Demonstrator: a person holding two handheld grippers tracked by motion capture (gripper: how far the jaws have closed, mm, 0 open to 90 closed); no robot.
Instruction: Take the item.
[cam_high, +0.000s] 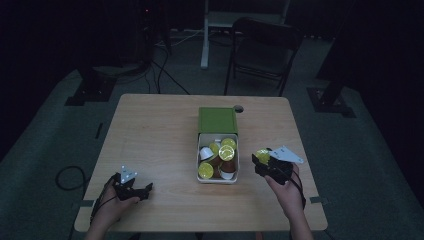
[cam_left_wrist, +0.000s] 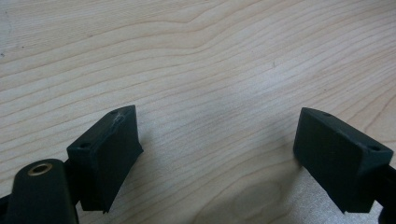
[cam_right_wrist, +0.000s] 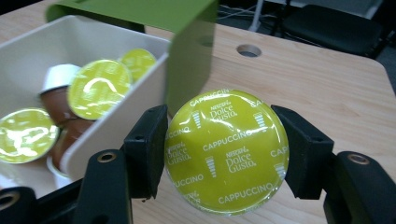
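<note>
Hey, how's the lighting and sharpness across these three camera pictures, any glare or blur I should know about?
High view: dim and underexposed, surroundings nearly black, only the table moderately lit. Left gripper view: bright and even, wood grain sharp, soft shadows beside the open left gripper. Right gripper view: the capsule held in the right gripper is sharp with foil glare; capsules in the box look softer.

Box (cam_high: 218, 150) blocks centre; left tabletop (cam_high: 150, 135) open.

The capsule (cam_right_wrist: 227, 151) held in the right claw (cam_right_wrist: 227, 154) has a yellow-green foil lid printed in white with "CAPPUCCINO" and "NESCAFÉ Dolce Gusto", repeated across it along with small cup icons. The foil lids of the capsules in the box (cam_right_wrist: 112, 126) are too blurred to read. No other text is legible.
</note>
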